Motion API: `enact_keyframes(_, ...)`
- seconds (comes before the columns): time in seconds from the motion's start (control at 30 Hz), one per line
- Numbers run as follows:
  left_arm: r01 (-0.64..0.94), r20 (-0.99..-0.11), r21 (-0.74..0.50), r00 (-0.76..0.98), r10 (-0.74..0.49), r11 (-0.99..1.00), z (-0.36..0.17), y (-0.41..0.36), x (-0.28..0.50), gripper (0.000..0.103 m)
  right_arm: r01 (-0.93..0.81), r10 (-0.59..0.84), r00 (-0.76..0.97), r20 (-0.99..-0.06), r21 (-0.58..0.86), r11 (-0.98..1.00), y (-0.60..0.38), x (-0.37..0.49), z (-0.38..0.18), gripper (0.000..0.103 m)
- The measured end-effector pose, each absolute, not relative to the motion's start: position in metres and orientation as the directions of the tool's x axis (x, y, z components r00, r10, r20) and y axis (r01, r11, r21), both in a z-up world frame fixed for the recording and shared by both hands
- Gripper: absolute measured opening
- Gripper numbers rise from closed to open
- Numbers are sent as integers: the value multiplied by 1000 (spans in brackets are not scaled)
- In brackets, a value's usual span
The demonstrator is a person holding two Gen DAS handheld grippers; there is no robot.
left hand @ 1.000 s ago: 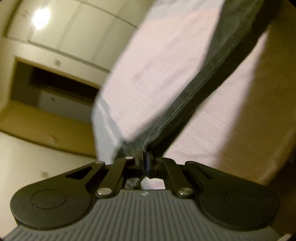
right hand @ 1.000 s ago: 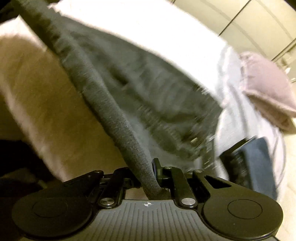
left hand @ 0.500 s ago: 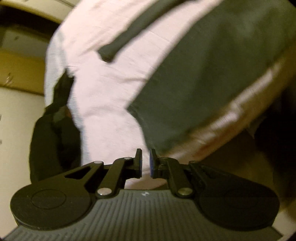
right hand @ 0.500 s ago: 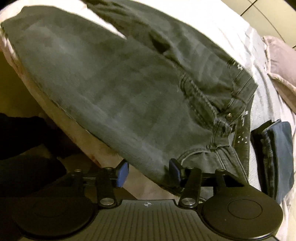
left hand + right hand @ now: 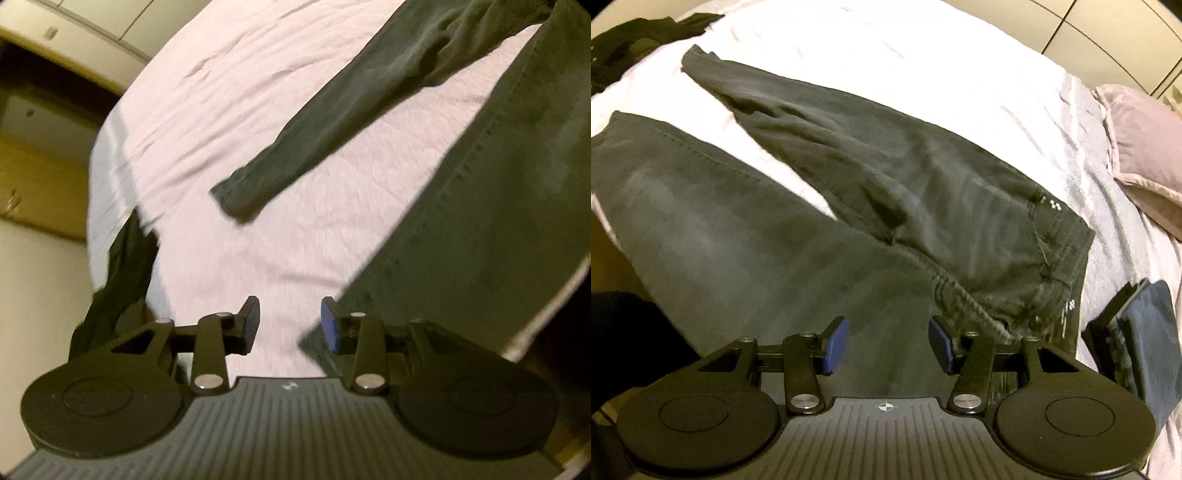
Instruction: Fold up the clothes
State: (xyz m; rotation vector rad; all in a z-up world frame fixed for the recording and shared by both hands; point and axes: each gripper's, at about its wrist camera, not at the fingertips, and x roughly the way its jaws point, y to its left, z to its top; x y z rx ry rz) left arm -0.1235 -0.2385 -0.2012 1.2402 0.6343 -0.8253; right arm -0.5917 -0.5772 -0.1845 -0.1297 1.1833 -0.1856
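Dark grey jeans [image 5: 849,206] lie spread on the white bed sheet [image 5: 886,55], legs apart, waistband toward the right. My right gripper [image 5: 886,345] is open and empty just above the near leg by the crotch seam. In the left wrist view the jeans' [image 5: 498,184] near leg runs down the right side and the far leg ends mid-sheet. My left gripper [image 5: 290,325] is open and empty over the sheet [image 5: 258,129], its right finger beside the near leg's hem corner.
A folded navy garment [image 5: 1141,332] lies at the right on the bed. A pink pillow [image 5: 1141,147] sits at the far right. Dark clothes hang at the bed's far left edge [image 5: 122,273] and top left [image 5: 635,40].
Both grippers let go of the jeans and opened wide. The jeans, held up a second ago, now lie flat on the bed.
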Motion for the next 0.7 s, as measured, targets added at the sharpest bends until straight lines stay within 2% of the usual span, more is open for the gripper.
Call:
enact_keyframes(0.3, 862, -841, 502, 468, -273, -67, -249, -302, 17, 45, 64, -203, 298, -933, -193, 979, -578, -479, -205, 52)
enact_keyframes(0.4, 891, -884, 424, 368, -289, -163, -262, -320, 58, 46, 7, -202, 284, -937, -208, 978, -573, -444, -215, 52)
enact_keyframes(0.5, 894, -923, 350, 279, -265, -279, -278, -334, 83, 59, -52, -194, 269, -943, -215, 975, -572, -415, -227, 53)
enact_keyframes(0.6, 900, -947, 288, 217, -235, -327, -285, -342, 95, 59, -75, -181, 267, -946, -208, 975, -576, -394, -234, 53)
enact_keyframes(0.63, 906, -952, 272, 204, -227, -324, -285, -341, 96, 56, -81, -178, 268, -947, -206, 975, -577, -387, -236, 53)
enact_keyframes(0.7, 914, -955, 260, 195, -224, -313, -279, -337, 96, 33, -93, -172, 280, -945, -205, 974, -578, -381, -236, 53)
